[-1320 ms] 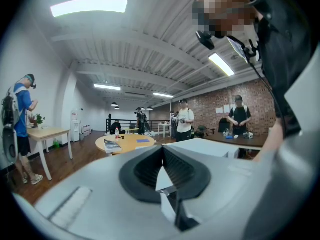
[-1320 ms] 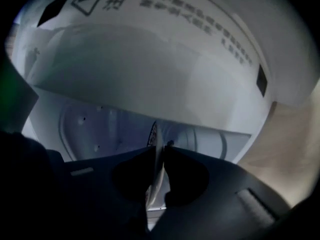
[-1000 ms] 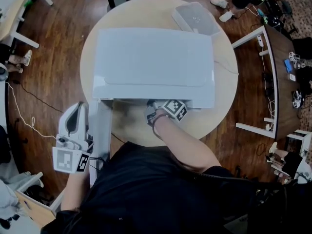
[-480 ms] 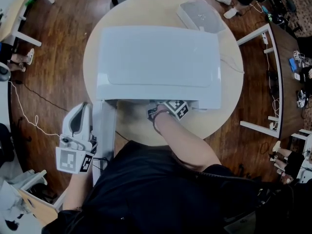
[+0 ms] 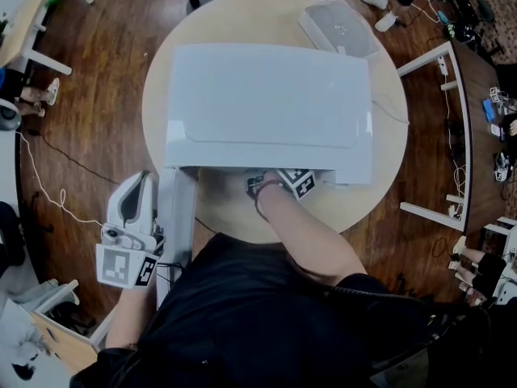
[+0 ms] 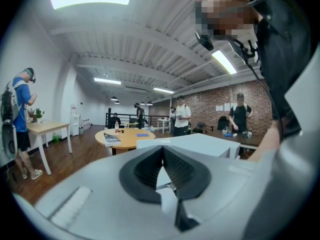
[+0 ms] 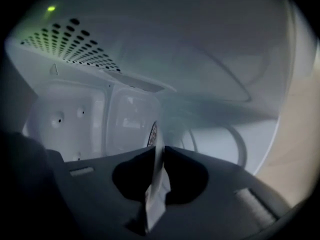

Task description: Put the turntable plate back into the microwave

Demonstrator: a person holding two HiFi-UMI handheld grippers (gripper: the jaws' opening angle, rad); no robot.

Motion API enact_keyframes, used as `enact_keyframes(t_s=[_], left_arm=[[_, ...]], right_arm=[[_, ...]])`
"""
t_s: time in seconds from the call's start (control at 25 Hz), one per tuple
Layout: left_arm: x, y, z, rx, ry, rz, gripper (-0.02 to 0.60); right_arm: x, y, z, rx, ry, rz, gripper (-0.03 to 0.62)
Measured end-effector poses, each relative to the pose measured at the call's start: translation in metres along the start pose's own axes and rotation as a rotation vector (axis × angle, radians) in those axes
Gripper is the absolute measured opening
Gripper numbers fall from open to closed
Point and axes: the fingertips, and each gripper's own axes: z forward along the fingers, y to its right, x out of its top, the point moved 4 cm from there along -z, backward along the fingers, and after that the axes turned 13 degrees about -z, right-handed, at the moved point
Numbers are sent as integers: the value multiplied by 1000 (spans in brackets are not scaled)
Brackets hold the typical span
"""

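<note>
fig.: microwave (image 5: 266,103) on round table (image 5: 380,180), door (image 5: 176,217) swung open at left. r. gripper (image 7: 159,151) reaches inside the cavity, jaws clenched on the thin rim of the turntable plate (image 7: 158,181), which is seen edge-on w/ its glass running up betw. the pads; perforated cavity wall (image 7: 75,39) upper left. l. gripper (image 6: 162,149) sits outside beside the door, jaws pressed together, nothing betw. them.

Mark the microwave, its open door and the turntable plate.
microwave (image 5: 266,103): head view, top panel.
microwave door (image 5: 176,217): head view, top edge, swung open.
turntable plate (image 7: 155,134): right gripper view, rim above the jaws.
</note>
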Motion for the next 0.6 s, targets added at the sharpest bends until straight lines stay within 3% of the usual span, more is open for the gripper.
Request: enact_keyframes(t_s=[0.6], left_arm=[[2,2,-4,7,20,9,5]], right_arm=[[1,11,-4,-95,17,33,46]])
